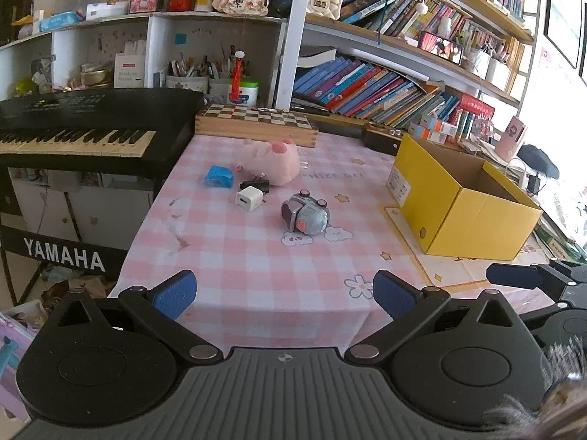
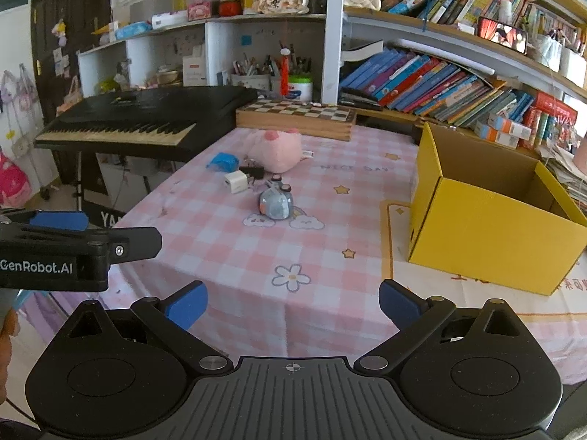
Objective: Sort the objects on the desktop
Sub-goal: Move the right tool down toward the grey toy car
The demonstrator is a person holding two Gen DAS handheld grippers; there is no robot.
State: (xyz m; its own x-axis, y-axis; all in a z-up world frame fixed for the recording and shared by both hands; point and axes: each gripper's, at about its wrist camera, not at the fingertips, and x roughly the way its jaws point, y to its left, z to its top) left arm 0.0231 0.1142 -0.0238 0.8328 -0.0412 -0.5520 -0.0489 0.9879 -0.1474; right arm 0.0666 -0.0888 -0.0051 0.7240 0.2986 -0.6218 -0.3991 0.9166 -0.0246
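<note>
Near the tabletop's (image 1: 256, 256) front edge both spread, empty grippers, left gripper (image 1: 284, 295) and right gripper (image 2: 291, 302), risk nudging the tightly clustered charger (image 1: 249, 198) and binder clip (image 1: 255, 184) toward the left edge.

On the table (image 1: 238, 256) before me, the toy watch (image 1: 305, 212) lies near the middle. Just beyond it to the left sits the charger cube (image 1: 249, 198), with the binder clip (image 1: 255, 184) just behind that. The folded packet (image 1: 219, 176) lies further left, and the plush pig (image 1: 273, 161) rests behind the clip. The open box (image 1: 462, 198) stands to my right. Behind everything, the chessboard case (image 1: 256, 121) lies at the table's far edge, and the keyboard (image 1: 84, 124) stands off to its left.
</note>
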